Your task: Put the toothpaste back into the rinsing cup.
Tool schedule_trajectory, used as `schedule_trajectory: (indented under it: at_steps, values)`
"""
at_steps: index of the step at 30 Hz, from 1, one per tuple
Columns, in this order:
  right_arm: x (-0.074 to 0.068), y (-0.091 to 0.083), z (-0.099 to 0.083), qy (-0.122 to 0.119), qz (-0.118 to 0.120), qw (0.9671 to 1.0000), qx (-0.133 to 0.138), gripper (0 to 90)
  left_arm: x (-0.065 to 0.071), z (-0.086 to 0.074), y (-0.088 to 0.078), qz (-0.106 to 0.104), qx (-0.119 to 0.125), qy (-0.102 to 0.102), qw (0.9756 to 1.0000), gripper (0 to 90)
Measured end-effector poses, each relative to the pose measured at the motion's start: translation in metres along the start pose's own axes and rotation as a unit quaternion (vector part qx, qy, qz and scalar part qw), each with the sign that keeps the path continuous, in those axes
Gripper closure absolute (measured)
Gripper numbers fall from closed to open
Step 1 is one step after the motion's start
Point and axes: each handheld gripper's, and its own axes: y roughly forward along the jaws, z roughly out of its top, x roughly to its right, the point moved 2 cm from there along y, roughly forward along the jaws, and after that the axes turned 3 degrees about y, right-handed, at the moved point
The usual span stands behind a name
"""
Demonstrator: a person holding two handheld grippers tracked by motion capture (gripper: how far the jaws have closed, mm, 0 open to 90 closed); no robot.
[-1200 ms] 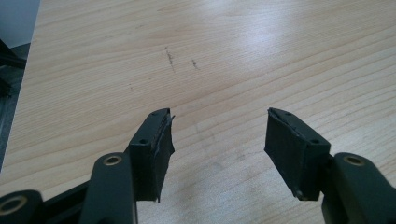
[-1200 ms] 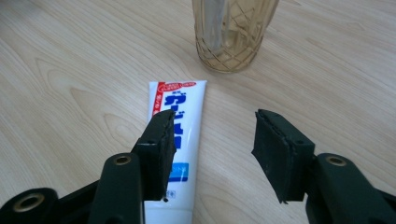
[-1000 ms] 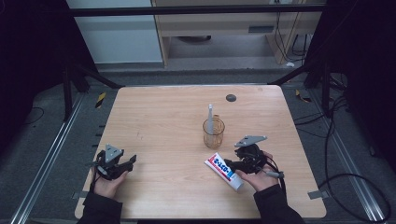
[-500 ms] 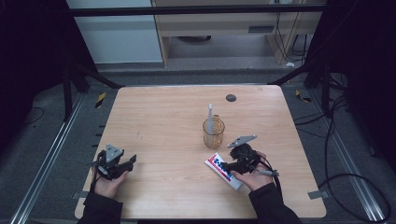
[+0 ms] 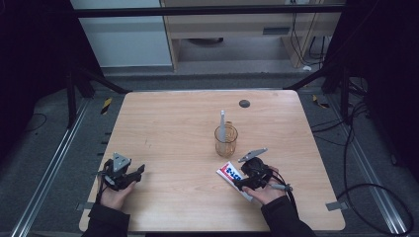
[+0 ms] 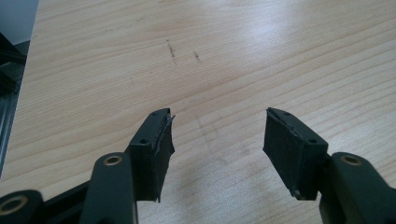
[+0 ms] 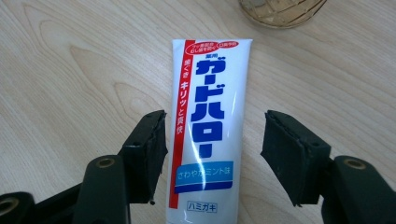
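A white toothpaste tube (image 5: 228, 173) (image 7: 210, 70) with blue and red lettering lies flat on the wooden table (image 5: 173, 123), just in front of a glass cup (image 5: 226, 141). My right gripper (image 5: 240, 182) (image 7: 212, 133) is lowered over the tube. The tube lies between the two jaws with a gap on each side, and the jaws have just been opening. My left gripper (image 5: 138, 172) (image 6: 217, 135) rests at the table's near left, open, with bare wood between its fingers.
A white, slim item (image 5: 223, 120) stands upright in the glass cup, whose base (image 7: 280, 9) lies just beyond the tube's far end. A small dark round disc (image 5: 244, 103) sits near the table's far edge. Cables run along the floor at right.
My right gripper has come down and slightly left, so its jaws now straddle the tube. The tube, the cup and my left gripper have stayed put.
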Motion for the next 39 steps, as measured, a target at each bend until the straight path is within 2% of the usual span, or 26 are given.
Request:
schedule_trajectory:
  at_steps: [11,22,26,34,39]
  values:
    - [-0.005,0.015,-0.004,-0.005,0.006,0.9994,-0.035,39.4,0.0,-0.001,0.001,-0.003,-0.003,0.0,1.0,41.2]
    - [-0.004,0.027,-0.002,-0.008,-0.005,0.9981,-0.06,40.9,0.001,-0.001,0.002,-0.006,-0.007,0.0,1.0,41.0]
    - [-0.006,0.03,0.0,-0.008,-0.014,0.9974,-0.071,42.5,0.001,-0.001,0.002,-0.008,-0.007,0.0,0.9999,40.8]
    - [-0.005,0.031,0.0,-0.007,-0.013,0.9969,-0.078,44.3,0.001,-0.001,0.002,-0.009,-0.009,0.0,0.9999,40.8]
    - [-0.006,0.03,0.001,-0.003,-0.015,0.9964,-0.083,50.1,0.001,-0.001,0.002,-0.009,-0.008,-0.001,0.9999,40.9]
